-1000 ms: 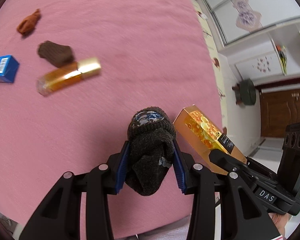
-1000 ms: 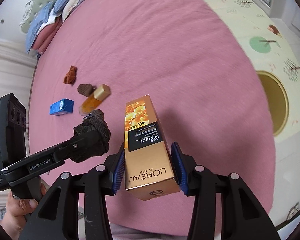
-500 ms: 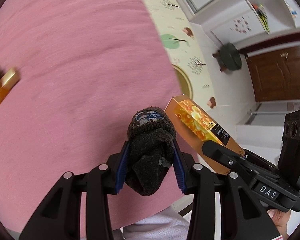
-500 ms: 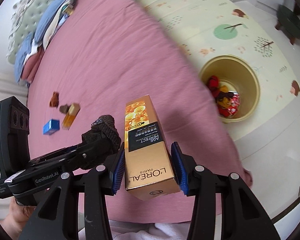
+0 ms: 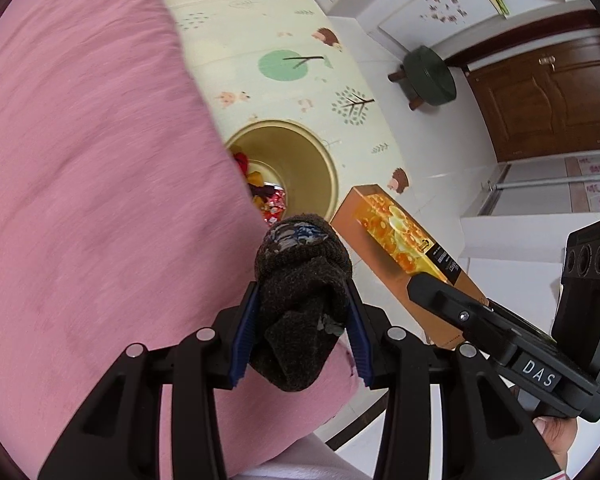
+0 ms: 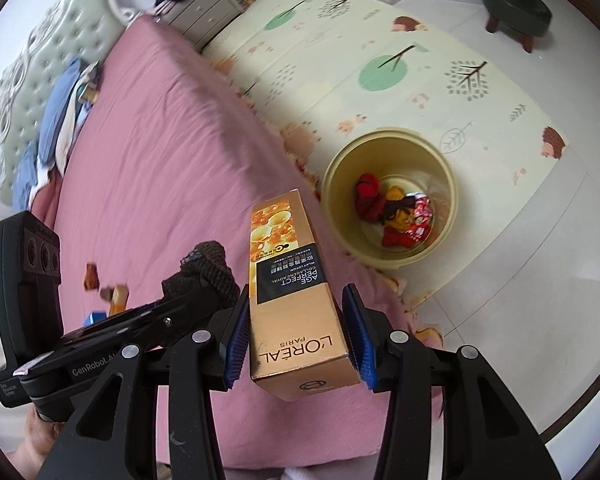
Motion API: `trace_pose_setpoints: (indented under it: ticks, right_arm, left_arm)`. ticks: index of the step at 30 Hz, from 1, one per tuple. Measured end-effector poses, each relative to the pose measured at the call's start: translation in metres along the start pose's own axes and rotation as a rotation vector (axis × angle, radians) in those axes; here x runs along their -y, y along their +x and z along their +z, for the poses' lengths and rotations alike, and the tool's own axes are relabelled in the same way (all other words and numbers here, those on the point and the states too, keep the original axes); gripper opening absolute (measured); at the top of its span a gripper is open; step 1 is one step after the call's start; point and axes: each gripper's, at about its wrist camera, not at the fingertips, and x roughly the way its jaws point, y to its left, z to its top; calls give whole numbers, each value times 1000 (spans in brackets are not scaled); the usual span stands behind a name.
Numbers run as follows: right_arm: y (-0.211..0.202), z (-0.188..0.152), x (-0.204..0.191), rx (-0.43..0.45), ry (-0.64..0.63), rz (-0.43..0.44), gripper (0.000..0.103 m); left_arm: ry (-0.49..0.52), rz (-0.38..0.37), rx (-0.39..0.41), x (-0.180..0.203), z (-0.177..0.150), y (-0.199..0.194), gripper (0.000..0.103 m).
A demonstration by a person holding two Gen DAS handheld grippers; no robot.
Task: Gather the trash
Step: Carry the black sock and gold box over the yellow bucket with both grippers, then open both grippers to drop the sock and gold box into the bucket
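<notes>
So the left gripper (image 5: 300, 320) is clamping down on a dark brown rolled-up sock (image 5: 300, 292), blue pads pressing in on both sides. The sock's long axis is running along the fingers, with the rolled cuff end (bluish-grey bit showing on top) poking forward past the tips and the other end hanging back toward the camera.

The right gripper (image 6: 296, 332) is squeezing a gold L'Oréal carton (image 6: 296, 292) between its pads. The box is a long skinny one, lying lengthwise along the fingers, the end with the orange bubbles pointing forward and a bit up, the L'ORÉAL PARIS end sitting nearest the camera. In the left view the same carton is sitting just beside the sock, angling up and to the left.

Both are hanging over the edge of the pink bed (image 6: 160, 160). Down on the patterned play mat (image 6: 380, 40) a yellow bin (image 6: 340, 184) is standing right by the bed's edge, with red and orange stuff and a shiny wrapper already lying in the bottom. In the right view the carton's front end is pointing just left of the bin.

Back on the bed, a few small things are lying well behind the left gripper: a brown lump (image 6: 91, 276), a gold-capped bottle (image 6: 118, 298), a blue box (image 6: 94, 317). They're blurry.
</notes>
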Motion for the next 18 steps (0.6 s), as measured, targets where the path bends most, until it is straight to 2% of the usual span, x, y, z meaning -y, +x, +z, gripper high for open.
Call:
trace_pose_setpoints:
  ticks: [10,11,13,14,15,18]
  right_arm:
    - [4,49,28,37,57,-19,44]
    - [3,53,29,42,57,-22,44]
    - [2,64,31,54,62,-19,45]
    - [-1,68,34,68,76,-19,45]
    - [-3,74,38,79,91,-19,46]
    - [-9,84,48,97,122,-13,50]
  left_arm:
    - [51,-9,-34,28,52,24,43]
    - [54,-11,-34,30,58,25,47]
    - [41,-39,-24,32,68,24,64]
    - [32,-52,-10,34,73,23,83]
    - [30,-55,4,35,76,22,86]
    - [52,-30,11,39,86,21,86]
